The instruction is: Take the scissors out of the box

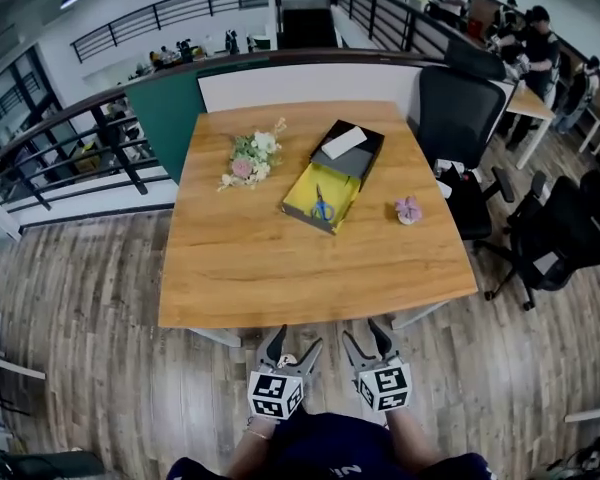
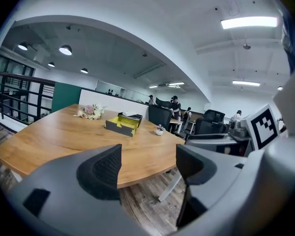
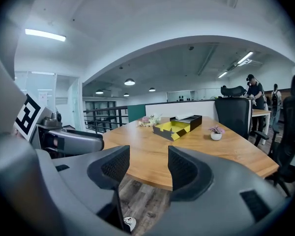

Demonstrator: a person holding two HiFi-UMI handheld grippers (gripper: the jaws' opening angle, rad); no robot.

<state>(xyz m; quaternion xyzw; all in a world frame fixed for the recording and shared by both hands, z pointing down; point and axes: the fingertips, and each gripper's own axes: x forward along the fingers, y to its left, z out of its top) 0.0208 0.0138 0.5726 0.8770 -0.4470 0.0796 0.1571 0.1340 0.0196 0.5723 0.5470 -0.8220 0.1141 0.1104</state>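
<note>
1. An open-plan office is shown: a large wooden tabletop (image 1: 280, 258) is flanked by black swivel chairs (image 1: 458, 108).
2. Further desks (image 1: 528, 98) are seen behind it, with people (image 1: 536, 38) gathered there.
3. The area is bounded by black railings (image 1: 100, 143) and low partitions (image 1: 300, 86).
4. Strip lights (image 2: 249, 22) are mounted on the white ceiling.
5. Wood-plank flooring (image 1: 90, 348) is laid throughout.

Wood-plank floor (image 1: 90, 298), wooden table (image 1: 280, 268), black office chairs (image 1: 458, 113), black railing (image 1: 107, 128), teal wall panel (image 1: 170, 113), ceiling strip lights (image 2: 249, 22)
</note>
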